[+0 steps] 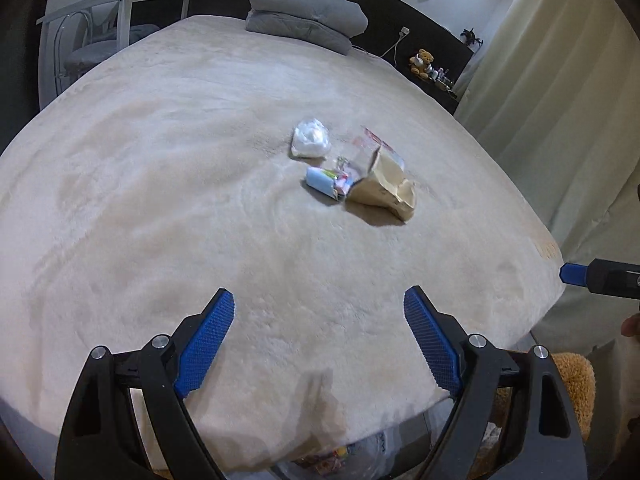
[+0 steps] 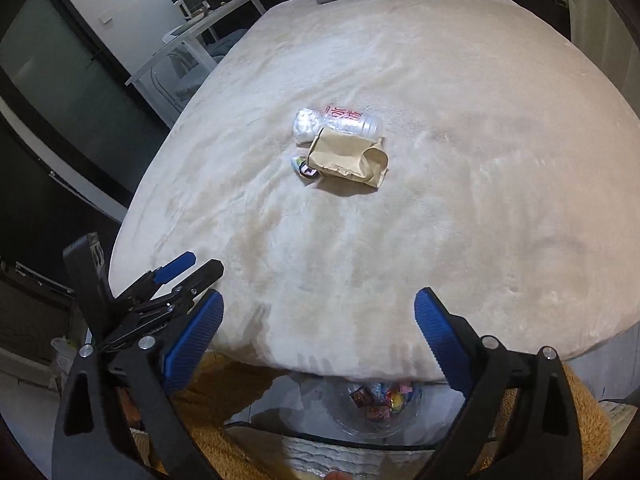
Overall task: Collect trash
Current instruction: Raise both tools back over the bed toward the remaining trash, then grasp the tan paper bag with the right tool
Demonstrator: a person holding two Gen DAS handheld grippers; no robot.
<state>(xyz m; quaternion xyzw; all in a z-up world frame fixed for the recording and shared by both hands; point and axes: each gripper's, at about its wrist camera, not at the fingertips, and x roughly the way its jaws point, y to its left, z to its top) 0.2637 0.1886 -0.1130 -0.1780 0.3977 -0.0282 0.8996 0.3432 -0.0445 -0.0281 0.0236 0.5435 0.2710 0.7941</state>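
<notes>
Cream fleece bed (image 1: 160, 200), crumpled brown paper bag (image 1: 384, 190), clear bottle (image 2: 352, 122), both hand-held grippers (image 1: 320, 312) (image 2: 318, 312) wide, empty

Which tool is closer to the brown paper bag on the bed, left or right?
Neither clearly. The left tool and right tool both hang open at the bed's near edge, side by side, well short of the paper bag in the middle.

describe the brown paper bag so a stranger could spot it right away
On the wide cream bed, a small cluster of litter lies near the middle. The brown paper bag is the biggest piece, crumpled and lying flat, the only tan item beside a white plastic wad and a clear bottle.
</notes>
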